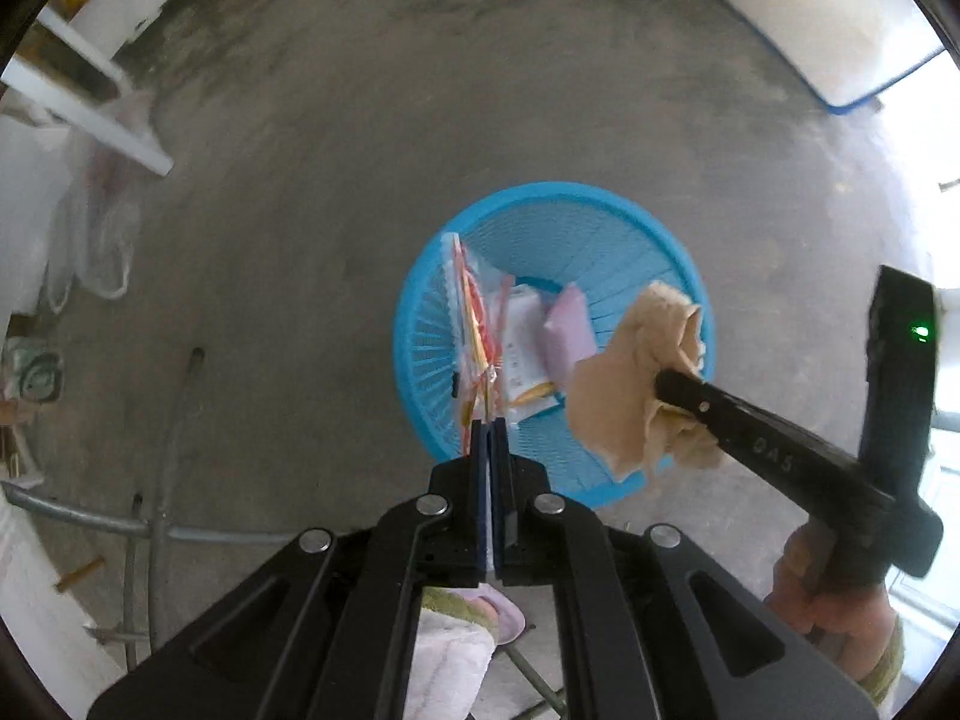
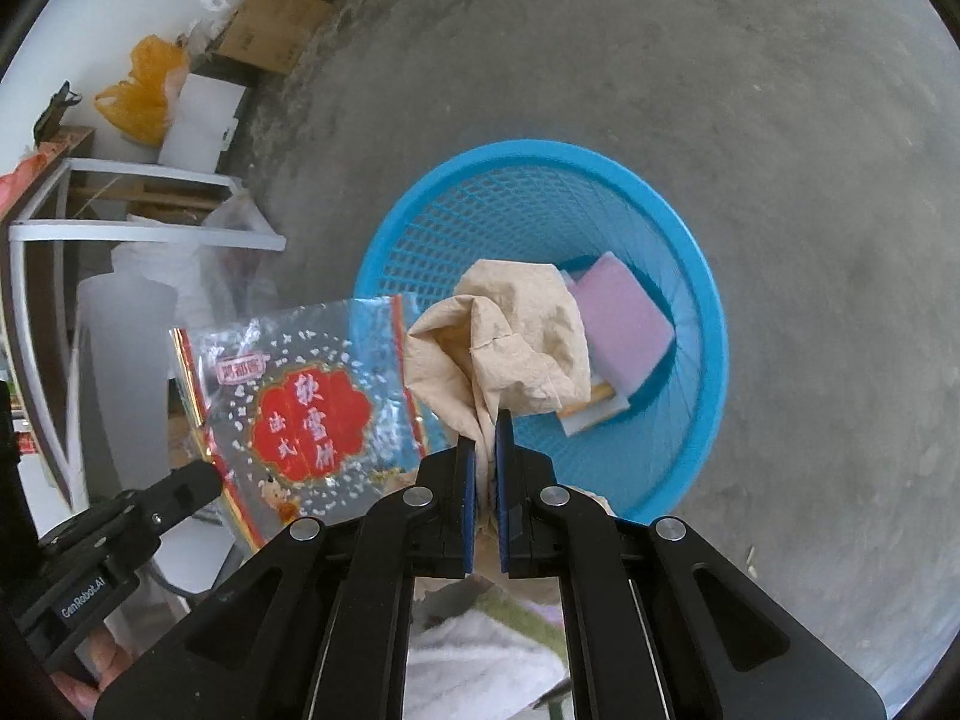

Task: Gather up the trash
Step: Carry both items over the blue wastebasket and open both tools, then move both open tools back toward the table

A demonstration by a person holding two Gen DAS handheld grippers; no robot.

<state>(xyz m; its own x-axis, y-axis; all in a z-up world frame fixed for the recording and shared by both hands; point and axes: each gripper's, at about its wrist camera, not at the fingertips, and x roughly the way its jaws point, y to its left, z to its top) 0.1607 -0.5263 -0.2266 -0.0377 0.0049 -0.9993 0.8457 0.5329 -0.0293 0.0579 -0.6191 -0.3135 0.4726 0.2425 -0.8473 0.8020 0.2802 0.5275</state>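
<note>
So the trash here is two pieces, both hanging right over the blue basket (image 2: 708,300) that sits on the concrete floor (image 2: 780,120), a bit right of centre in both views. The left tongs (image 1: 490,423) are clamped tight on a clear snack wrapper (image 2: 300,396) with a red label and Chinese lettering; in the left wrist view you only get it edge-on, a thin strip sticking up from the tips over the basket's left side. The right tongs (image 2: 486,420) are nearly closed, pinching a crumpled tan paper napkin (image 2: 510,336), which bunches up above the pads and hangs over the basket's near rim. In the left wrist view that same napkin (image 1: 630,384) is at the lower right of the basket, and there's a hand (image 1: 840,600) gripping the handle at the bottom right corner.

Already inside the basket: a pink sponge (image 2: 624,324) and some white packaging (image 1: 522,348) lying on the bottom.

Further out, upper left of the right wrist view has a cardboard box (image 2: 276,30), an orange plastic bag (image 2: 141,90) and a white metal frame (image 2: 144,234) against the wall
</note>
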